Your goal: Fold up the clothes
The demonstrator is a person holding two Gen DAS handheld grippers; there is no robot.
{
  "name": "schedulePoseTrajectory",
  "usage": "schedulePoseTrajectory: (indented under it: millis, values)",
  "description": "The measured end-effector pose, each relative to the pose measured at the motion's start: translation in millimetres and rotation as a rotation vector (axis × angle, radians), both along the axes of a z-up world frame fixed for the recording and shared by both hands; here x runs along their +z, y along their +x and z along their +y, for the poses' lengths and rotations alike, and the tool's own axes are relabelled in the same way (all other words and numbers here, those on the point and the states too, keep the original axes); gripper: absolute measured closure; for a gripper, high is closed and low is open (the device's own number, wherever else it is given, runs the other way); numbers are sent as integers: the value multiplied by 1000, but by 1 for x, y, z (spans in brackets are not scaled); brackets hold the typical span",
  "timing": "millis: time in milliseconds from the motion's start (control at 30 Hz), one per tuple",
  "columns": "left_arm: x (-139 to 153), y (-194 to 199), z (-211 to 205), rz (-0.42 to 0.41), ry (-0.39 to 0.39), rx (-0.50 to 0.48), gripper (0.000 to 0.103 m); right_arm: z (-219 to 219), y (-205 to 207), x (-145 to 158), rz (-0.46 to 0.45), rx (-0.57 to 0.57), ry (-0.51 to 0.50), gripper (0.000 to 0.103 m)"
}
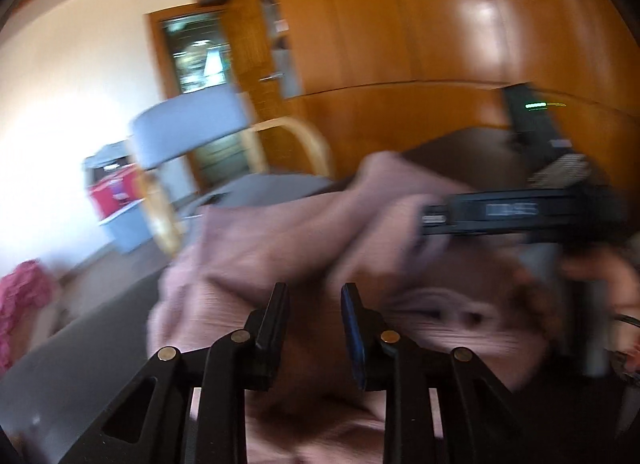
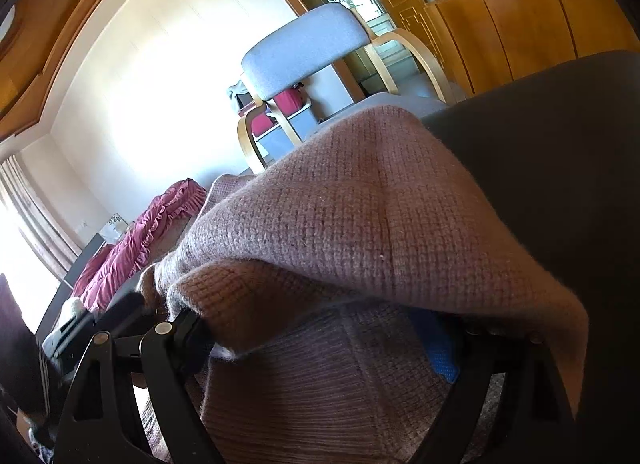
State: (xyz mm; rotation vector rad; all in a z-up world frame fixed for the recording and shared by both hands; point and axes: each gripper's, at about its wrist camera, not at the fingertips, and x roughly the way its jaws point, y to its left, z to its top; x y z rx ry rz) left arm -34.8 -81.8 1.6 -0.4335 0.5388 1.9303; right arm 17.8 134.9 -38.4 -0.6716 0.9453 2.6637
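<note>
Left gripper (image 1: 316,304) open over the sweater (image 1: 280,232), nothing pinched; right gripper (image 2: 320,344) spread wide under a fold — propping it, I'd guess, for turning over.

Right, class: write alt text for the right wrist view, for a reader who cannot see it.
A pinkish-brown knitted sweater fills the view, draped over the wide-spread right gripper, its folds lying between the black fingers. Behind it stand a grey-cushioned wooden chair, a crumpled magenta cloth at left and wooden wardrobe doors at right.
</note>
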Motion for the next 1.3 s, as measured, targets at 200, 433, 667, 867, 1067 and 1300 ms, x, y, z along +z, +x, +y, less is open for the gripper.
schedulePoseTrajectory:
  millis: [200,433,667,867,1067,1300]
  values:
    - [-7,9,15,30,-62,-14,72,0,1,-1,6,2,-8,15]
    - [-17,34,34,127,-157,-93,72,1,3,-2,16,5,-18,15]
    - [-29,7,52,178,-240,107,69,1,3,-2,19,6,-17,15]
    - [-30,-5,57,140,-186,169,98,1,2,-2,17,7,-13,15]
    - [18,-14,31,74,53,233,99,-1,4,0,22,10,-4,15]
    - [49,-4,4,100,180,220,99,-25,2,6,-58,117,82,15]
